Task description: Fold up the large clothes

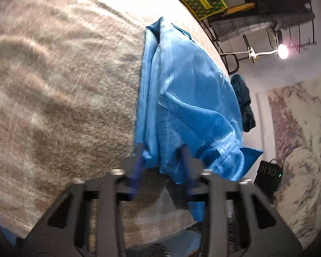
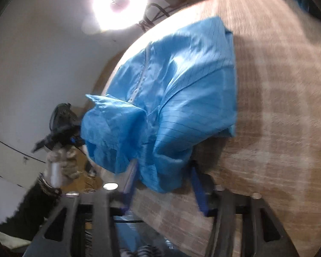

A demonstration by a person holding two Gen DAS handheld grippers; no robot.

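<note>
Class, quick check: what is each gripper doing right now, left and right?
Left gripper: closed on the near edge of the blue garment.
Right gripper: closed on a bunch of the same garment's near edge.

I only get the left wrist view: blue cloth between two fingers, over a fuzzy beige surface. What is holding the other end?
Observer: The right gripper. A bunch of the blue garment sits between its fingers too.
Operator: Who carries my gripper?
Observer: A gloved hand with a dark sleeve holds the left gripper, which has a raised corner of the garment.
Operator: Any fastening on the cloth?
Observer: Yes, a closure strip with what looks like a snap runs down its front.
</note>
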